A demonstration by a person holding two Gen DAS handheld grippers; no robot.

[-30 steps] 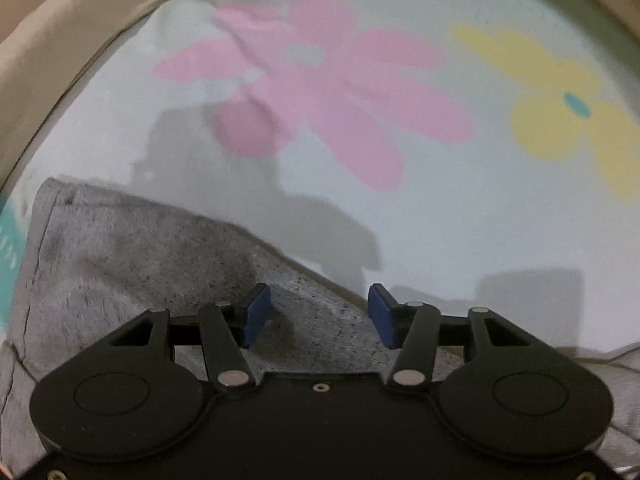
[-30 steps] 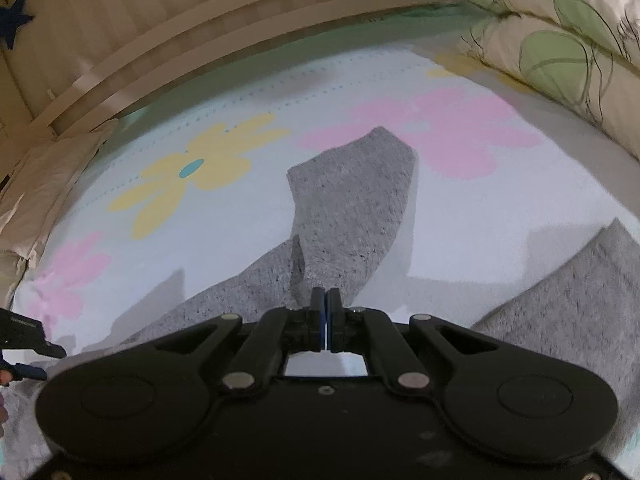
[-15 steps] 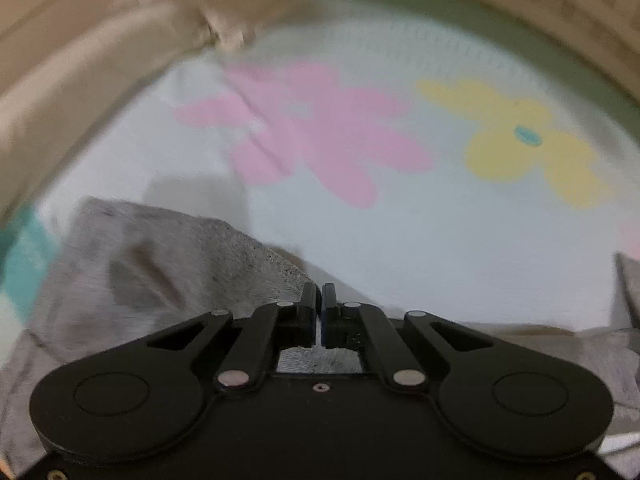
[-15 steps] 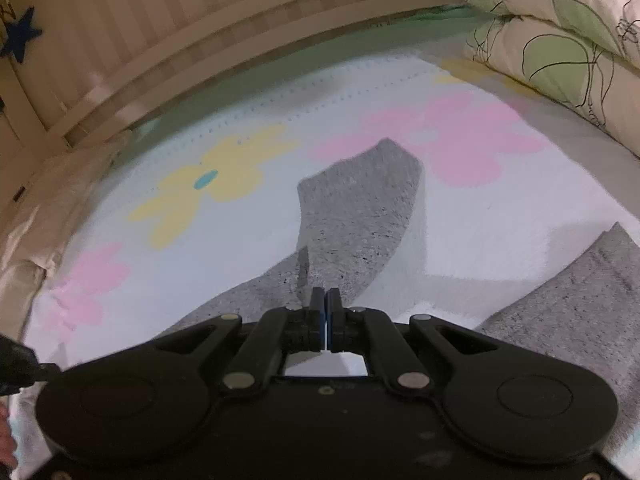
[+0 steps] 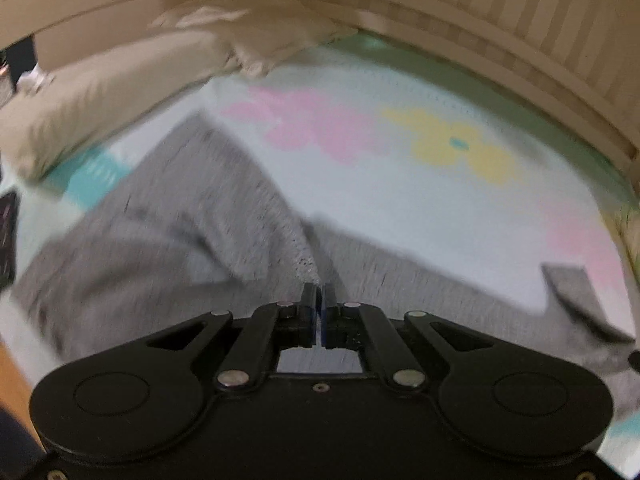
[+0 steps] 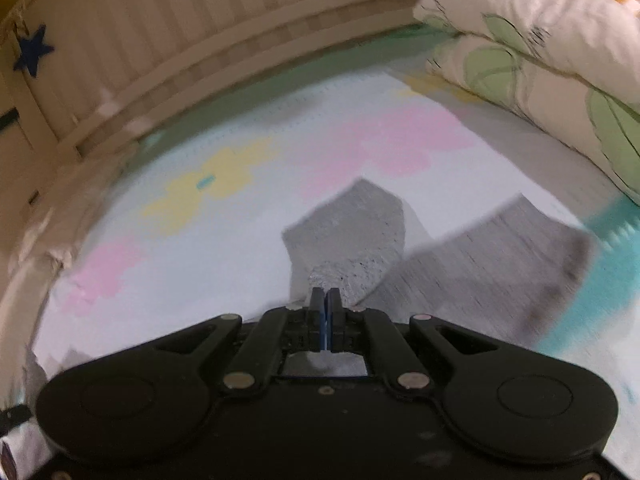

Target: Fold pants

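Left gripper (image 5: 319,294) closed since earlier, both clamped on blurred grey pants (image 5: 168,240); right gripper (image 6: 325,298).

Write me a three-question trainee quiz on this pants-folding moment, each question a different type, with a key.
1. True or false: the left hand-held gripper is open and clear of the grey pants.
2. Multiple choice: what colour is the star hanging on the slatted rail in the right wrist view? A) red B) dark blue C) yellow
3. Fill in: the right hand-held gripper is shut on the ____.

Key: 1 false, it is shut on the fabric; 2 B; 3 grey pants.
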